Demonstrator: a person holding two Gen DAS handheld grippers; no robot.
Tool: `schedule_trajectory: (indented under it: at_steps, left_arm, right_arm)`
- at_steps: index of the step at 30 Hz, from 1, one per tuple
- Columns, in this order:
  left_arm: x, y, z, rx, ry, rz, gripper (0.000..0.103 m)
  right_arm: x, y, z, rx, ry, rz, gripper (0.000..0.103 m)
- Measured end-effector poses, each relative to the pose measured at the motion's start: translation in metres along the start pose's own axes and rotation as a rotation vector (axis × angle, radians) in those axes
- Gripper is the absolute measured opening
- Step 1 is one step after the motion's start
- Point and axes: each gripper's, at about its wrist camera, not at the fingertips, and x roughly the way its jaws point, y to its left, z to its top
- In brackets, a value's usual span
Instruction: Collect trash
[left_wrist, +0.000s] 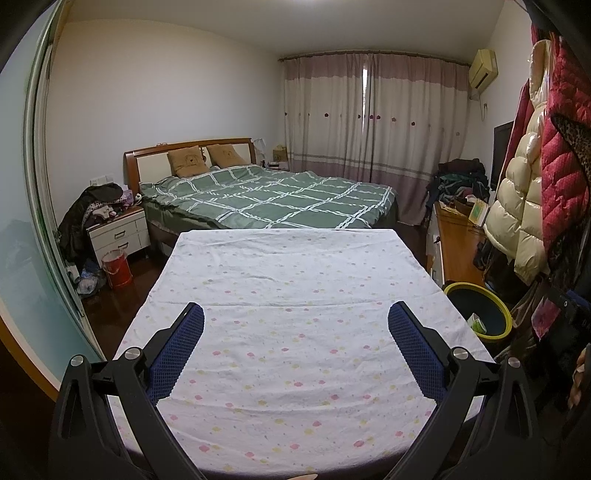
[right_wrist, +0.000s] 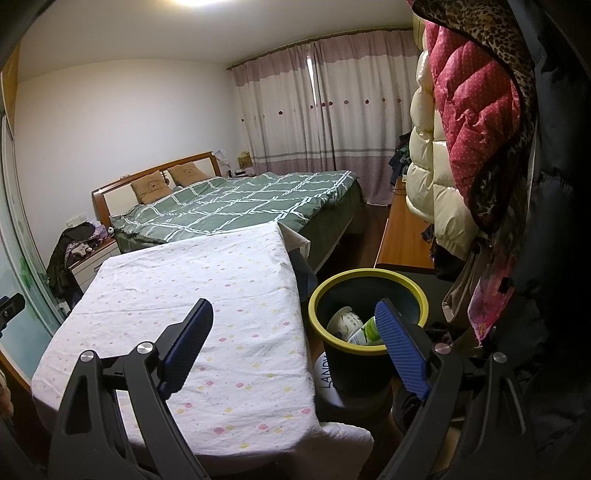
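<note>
A dark bin with a yellow rim stands just right of the cloth-covered table. Inside it lie a white paper cup and a green-and-white package. My right gripper is open and empty, its left finger over the table's right edge and its right finger in front of the bin. In the left wrist view the same bin shows at the right with a green scrap inside. My left gripper hangs open above the floral tablecloth, holding nothing.
A bed with a green checked quilt lies beyond the table. Puffy coats hang close on the right, above a wooden cabinet. A red bucket and a cluttered nightstand stand at the left by a glass sliding door.
</note>
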Motion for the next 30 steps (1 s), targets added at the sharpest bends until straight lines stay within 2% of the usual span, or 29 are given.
schedule_trajectory:
  at_steps: [30]
  left_arm:
    - [0.01, -0.002, -0.003, 0.002, 0.027, -0.002, 0.098]
  right_arm:
    - [0.004, 0.001, -0.004, 0.003, 0.012, 0.004, 0.085]
